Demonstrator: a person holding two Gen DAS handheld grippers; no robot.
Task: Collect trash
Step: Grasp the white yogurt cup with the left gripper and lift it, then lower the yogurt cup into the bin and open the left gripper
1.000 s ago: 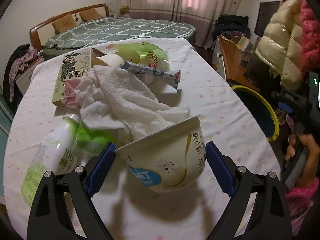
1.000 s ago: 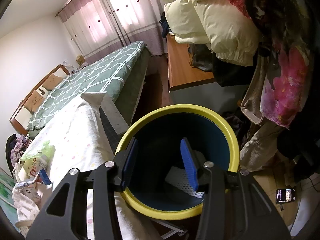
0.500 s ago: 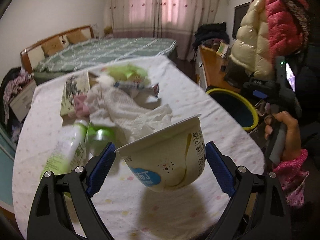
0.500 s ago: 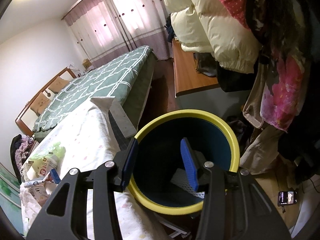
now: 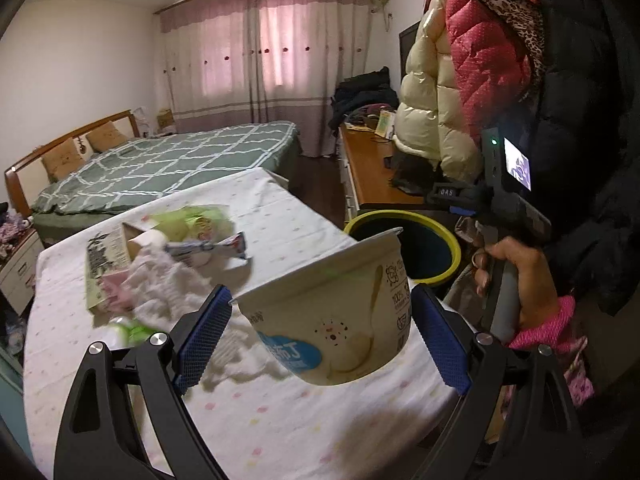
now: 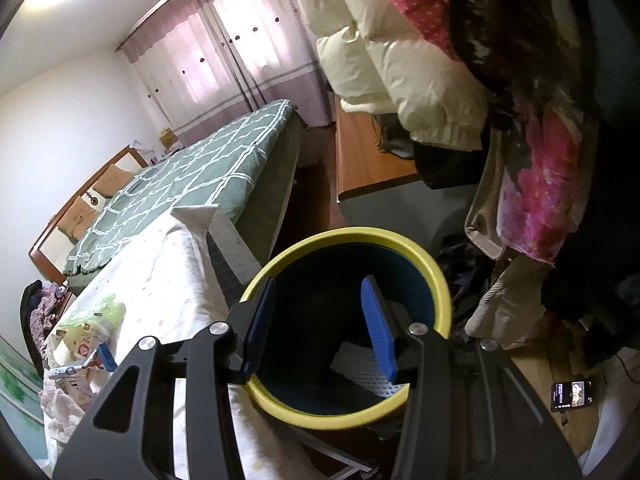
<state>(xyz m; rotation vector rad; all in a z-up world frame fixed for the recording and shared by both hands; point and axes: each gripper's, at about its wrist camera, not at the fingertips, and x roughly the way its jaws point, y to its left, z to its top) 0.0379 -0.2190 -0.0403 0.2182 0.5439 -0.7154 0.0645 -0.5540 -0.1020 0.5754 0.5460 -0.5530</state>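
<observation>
One cup in the air, bin not reached yet.
Left gripper (image 5: pixel 320 332) is gripping the yogurt cup (image 5: pixel 336 312) above the tabletop's (image 5: pixel 280 420) right edge, tilted; the round wall could be slipping out short of the yellow-rimmed bin (image 6: pixel 348 320). Right gripper (image 6: pixel 316 328) is hanging empty, narrowly parted, over the bin mouth, risking a clash.

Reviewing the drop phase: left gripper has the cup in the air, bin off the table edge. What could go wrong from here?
1. The paper cup sits tilted between the left gripper pads; it might slip before it reaches the yellow-rimmed bin.
2. The right gripper hangs open over the bin mouth, so a collision or blocked drop looks possible.
3. The bin stands beside the table edge; an early release may miss it.
</observation>
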